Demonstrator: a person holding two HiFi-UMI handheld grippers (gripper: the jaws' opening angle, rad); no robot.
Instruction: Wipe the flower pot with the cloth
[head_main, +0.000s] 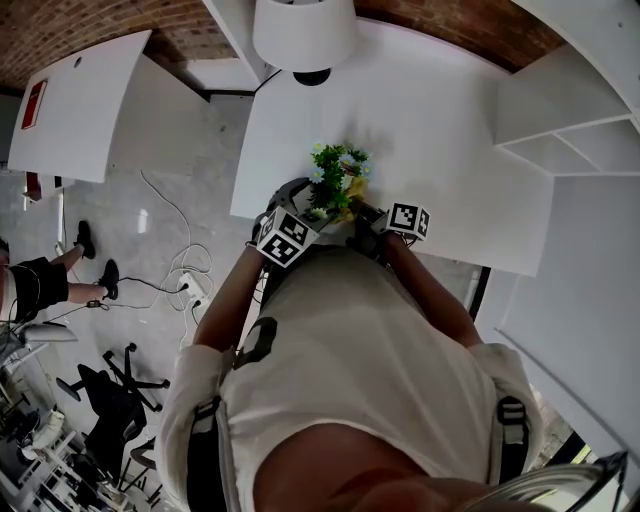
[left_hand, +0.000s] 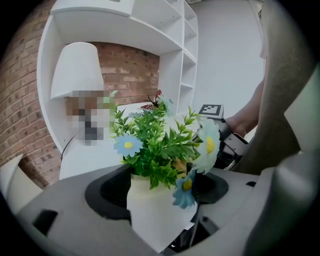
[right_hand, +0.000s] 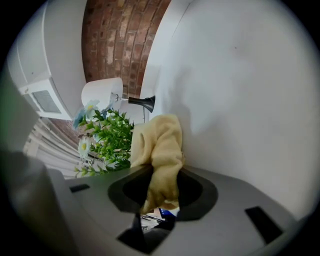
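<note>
**Status: Pot Clamped, Cloth Gripped**

1. The white rectangular table (head_main: 430, 140) fills the upper centre of the head view. White shelving (head_main: 570, 130) stands at its right.
2. The person in the white shirt (head_main: 350, 350) stands at the near edge of the table, with both forearms raised in front of the chest.
3. The white lamp with a conical shade (head_main: 303, 30) stands at the far side of the table.
4. The white tapered flower pot (left_hand: 150, 210) holds a green artificial plant with blue and white daisies (left_hand: 155, 145). The pot sits at the near edge of the table, between the 2 grippers. No view shows whether its base rests on the table.
5. The left gripper (left_hand: 157, 197) has its 2 jaws pressed against the sides of the pot, and the pot leans slightly.
6. The right gripper (right_hand: 162, 185) pinches the pale yellow cloth (right_hand: 160, 145). The cloth bunches above the jaws, just beside the foliage. Contact between cloth and pot cannot be told.
</note>
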